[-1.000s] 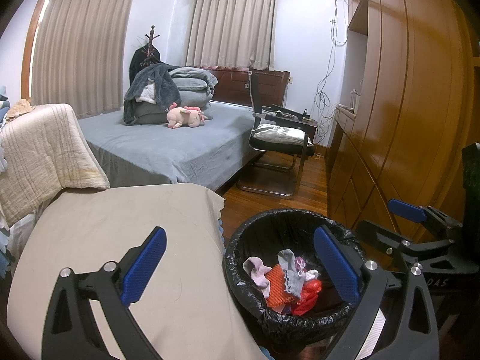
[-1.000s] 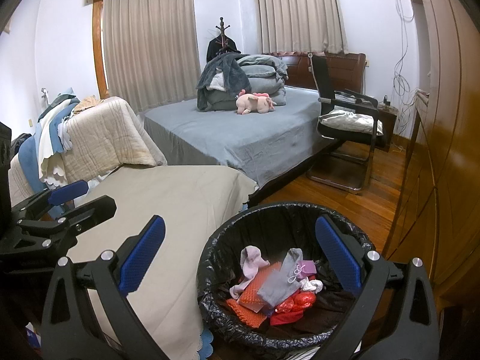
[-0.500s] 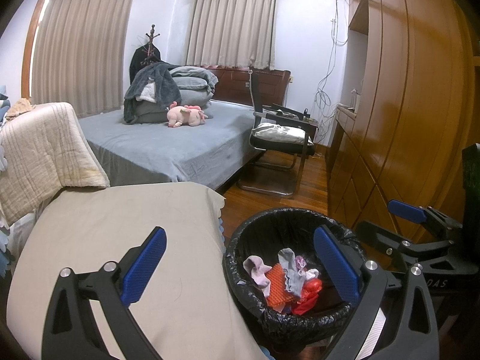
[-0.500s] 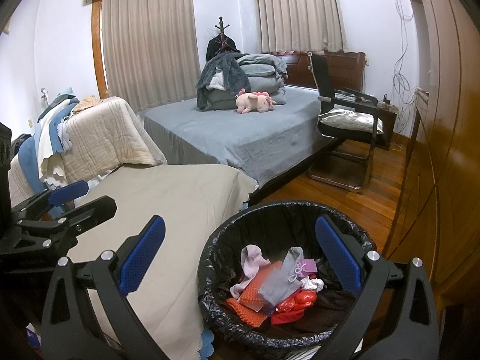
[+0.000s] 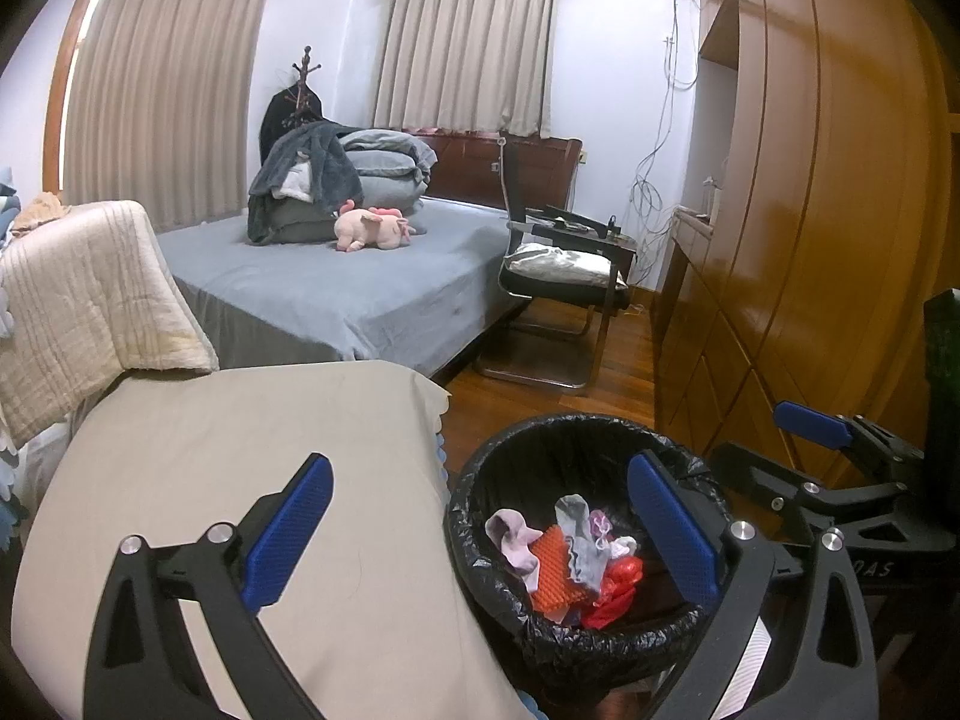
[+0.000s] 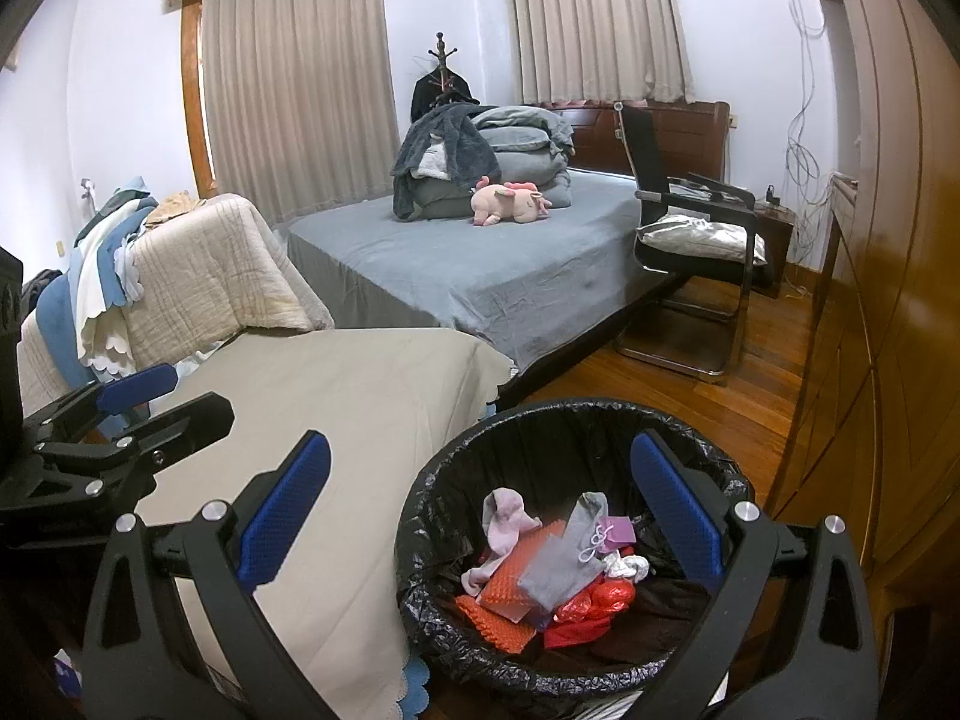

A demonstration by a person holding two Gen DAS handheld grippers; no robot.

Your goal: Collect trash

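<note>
The left gripper and right gripper are held wide apart and empty, above a beige-covered bed and a black-lined trash bin. The bin is set just beside the bed's edge. Trash of cloth and red wrappers is piled inside it.

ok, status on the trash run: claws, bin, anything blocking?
Left claw open, empty. Right claw open, empty. Trash bin lined in black, scraps inside, beside the beige cover. Nothing blocking the bin mouth.
</note>
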